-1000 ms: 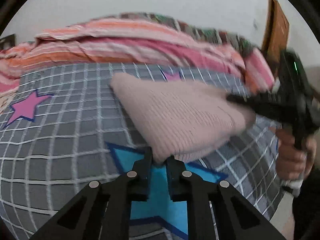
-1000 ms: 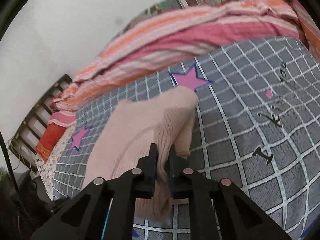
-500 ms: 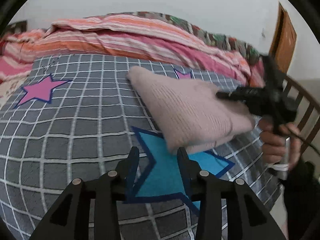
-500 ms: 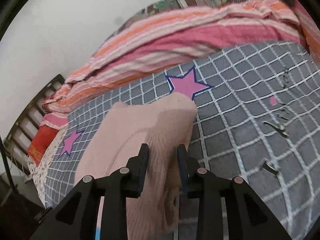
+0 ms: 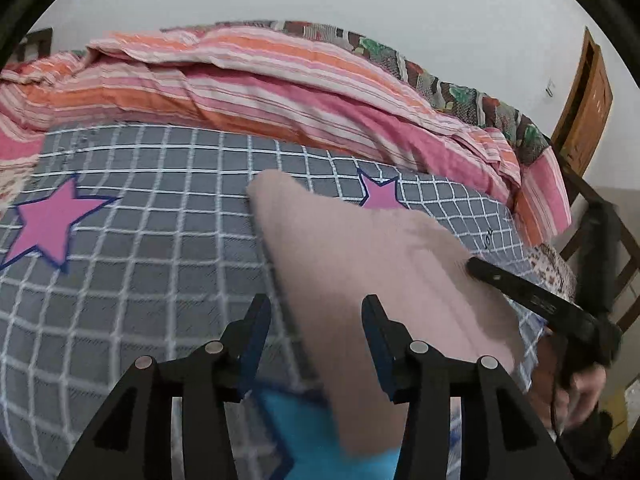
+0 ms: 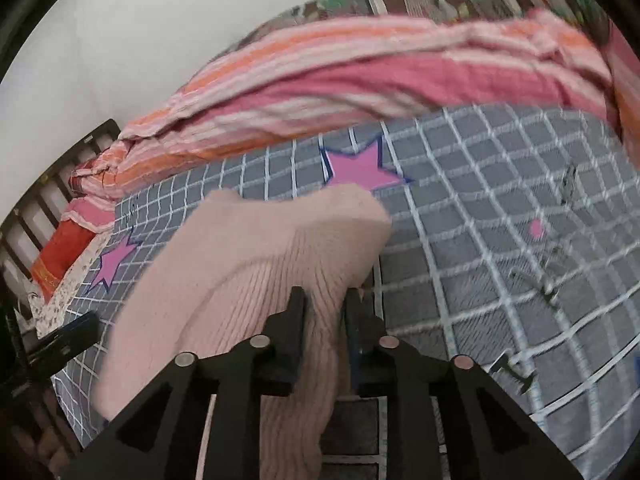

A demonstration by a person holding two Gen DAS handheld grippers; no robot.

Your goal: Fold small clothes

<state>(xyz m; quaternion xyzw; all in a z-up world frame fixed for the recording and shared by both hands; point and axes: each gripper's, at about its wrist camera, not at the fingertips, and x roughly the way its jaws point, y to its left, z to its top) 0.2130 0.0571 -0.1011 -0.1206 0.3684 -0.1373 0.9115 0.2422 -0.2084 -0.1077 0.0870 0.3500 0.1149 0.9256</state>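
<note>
A folded pale pink knitted garment (image 5: 360, 264) lies on the grey checked bedspread (image 5: 140, 240). My left gripper (image 5: 316, 320) is open, its jaws set wide over the garment's near edge, holding nothing. The garment also shows in the right wrist view (image 6: 248, 276). My right gripper (image 6: 324, 300) has its jaws a little apart with a thick fold of the pink knit between them; it looks open. The right gripper's black fingers also show in the left wrist view (image 5: 520, 292) at the garment's right side.
A pink and orange striped quilt (image 5: 280, 84) is bunched along the far side of the bed. Pink stars (image 5: 52, 224) and a blue star (image 5: 320, 428) mark the bedspread. A wooden door (image 5: 588, 100) and a dark bed frame (image 5: 600, 216) stand at the right. A slatted headboard (image 6: 48, 192) is at the left.
Both grippers were shut on the garment a second ago and have opened. The left gripper has opened wide and moved forward over the garment, which now lies on the bedspread.
</note>
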